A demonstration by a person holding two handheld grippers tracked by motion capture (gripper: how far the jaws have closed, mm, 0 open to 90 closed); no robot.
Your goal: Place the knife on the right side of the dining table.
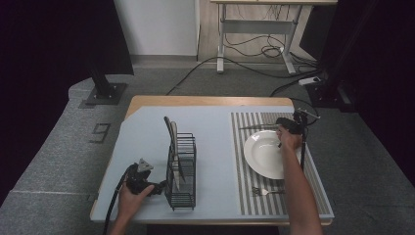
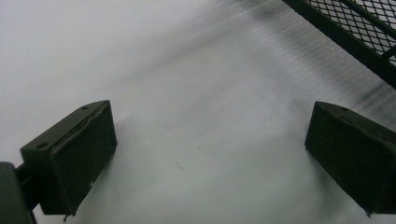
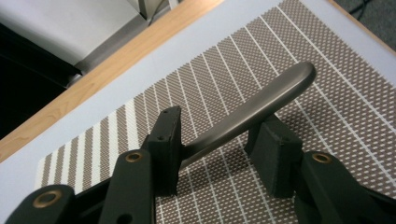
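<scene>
The utensil handle [image 3: 252,112] was smooth grey metal, slim with a rounded end, lying on the striped placemat [image 3: 327,107] at the far right of the tabletop [image 1: 147,132], just beyond the white plate [image 1: 262,156]. The right gripper [image 3: 219,144] straddled it, jaws released and apart from it. The left gripper [image 2: 210,158] gaped empty beside the black wire rack [image 1: 181,171]. No writing was legible.

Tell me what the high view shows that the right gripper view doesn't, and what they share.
High view alone: a round white plate, a silver fork, a black wire rack with cutlery, and the left gripper on the pale blue table. Right gripper view alone: a close look at a curved grey metal handle lying between the right gripper's parted jaws. Both: the brown-and-white striped placemat, and that gripper.
</scene>
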